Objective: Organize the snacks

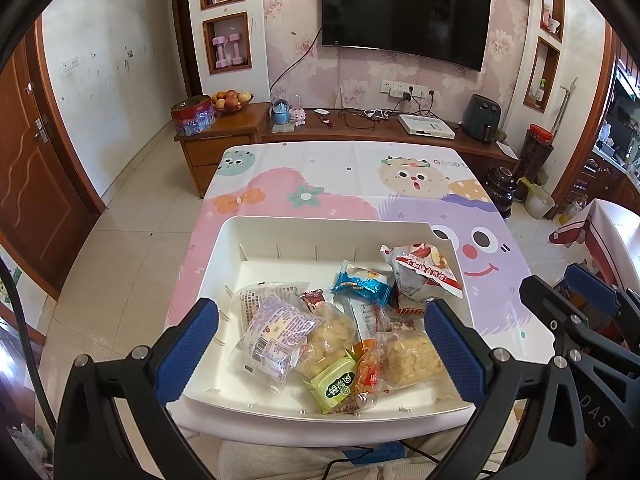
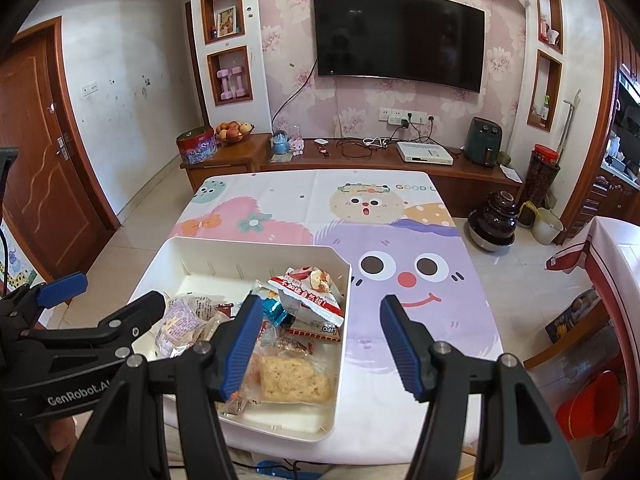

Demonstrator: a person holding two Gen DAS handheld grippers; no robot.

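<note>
**Home living room, lived-in**

Far wall: pink floral wallpaper [image 2: 360,100] with a wall-mounted television [image 2: 398,32], sockets and trailing cables below it. Low wooden media cabinet [image 2: 360,164] carrying a white set-top box [image 2: 425,153], a dark green air fryer [image 2: 484,140], a fruit bowl [image 2: 233,131] and a red tin [image 2: 197,145]. Recessed wall niches, left: a framed picture [image 2: 226,20], pink dumbbells [image 2: 231,82]. Wooden door [image 2: 44,168], far left. Pale tiled floor [image 2: 132,216]. Near centre: table under a cartoon-monster tablecloth [image 2: 400,264], holding a white bin [image 2: 256,246] of packaged snacks [image 2: 308,294]. Dark ceramic jar [image 2: 493,220] on the floor, right.
</note>
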